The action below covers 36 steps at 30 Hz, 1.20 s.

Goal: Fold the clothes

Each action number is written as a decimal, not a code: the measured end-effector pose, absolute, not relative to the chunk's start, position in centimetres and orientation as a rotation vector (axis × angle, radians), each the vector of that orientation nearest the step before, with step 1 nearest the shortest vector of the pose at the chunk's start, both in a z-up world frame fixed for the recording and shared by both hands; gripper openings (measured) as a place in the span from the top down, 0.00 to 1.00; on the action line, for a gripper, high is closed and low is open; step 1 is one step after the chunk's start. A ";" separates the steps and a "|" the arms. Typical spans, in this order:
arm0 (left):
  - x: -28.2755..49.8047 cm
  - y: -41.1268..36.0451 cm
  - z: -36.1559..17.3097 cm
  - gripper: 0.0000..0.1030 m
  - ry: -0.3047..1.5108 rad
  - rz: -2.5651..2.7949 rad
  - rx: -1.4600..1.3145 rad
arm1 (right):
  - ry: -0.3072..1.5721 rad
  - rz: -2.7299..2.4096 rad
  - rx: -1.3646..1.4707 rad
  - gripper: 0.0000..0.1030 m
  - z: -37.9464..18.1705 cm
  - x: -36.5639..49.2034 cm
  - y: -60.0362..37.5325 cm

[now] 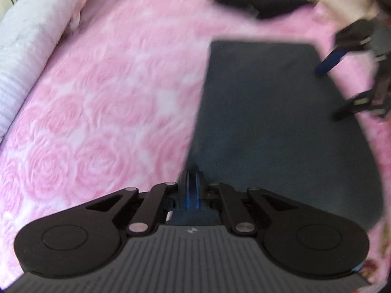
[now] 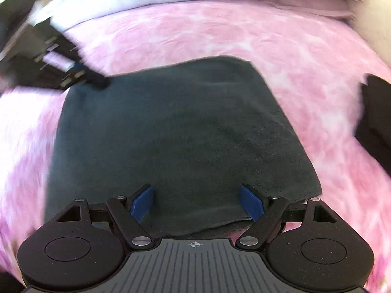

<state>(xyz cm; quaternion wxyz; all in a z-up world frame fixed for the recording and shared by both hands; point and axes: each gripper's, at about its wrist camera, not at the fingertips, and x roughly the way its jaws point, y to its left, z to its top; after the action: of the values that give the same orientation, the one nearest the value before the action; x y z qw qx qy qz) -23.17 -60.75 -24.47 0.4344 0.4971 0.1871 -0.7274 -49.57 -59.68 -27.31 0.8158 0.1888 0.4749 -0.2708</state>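
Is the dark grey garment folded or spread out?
Folded: the dark grey garment lies as a compact rectangle with straight edges on the pink bedspread.

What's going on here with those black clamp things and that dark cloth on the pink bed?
A person is folding clothes with a handheld gripper in each hand. A dark grey garment lies folded flat on the pink rose-patterned bedspread. The left gripper is shut at the garment's edge; the right gripper hangs open over it. Another dark garment lies off to the side.
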 end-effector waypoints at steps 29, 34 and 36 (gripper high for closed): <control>-29.6 -63.2 -24.1 0.88 0.422 -1.839 1.099 | 0.932 -0.679 0.377 0.21 -26.7 -53.6 -61.7; -31.2 -64.9 -22.4 0.88 0.386 -1.926 0.967 | 0.900 -0.751 0.408 0.21 -26.6 -54.4 -62.1; -32.6 -66.9 -23.1 0.88 0.374 -1.960 0.964 | 0.918 -0.749 0.402 0.21 -27.9 -54.4 -62.5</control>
<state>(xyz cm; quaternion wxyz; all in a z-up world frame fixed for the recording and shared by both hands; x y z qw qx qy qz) -32.58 -66.93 -23.10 0.4465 0.3894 0.1509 -0.7913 -54.44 -62.52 -27.90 0.8105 0.1883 0.4297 -0.3507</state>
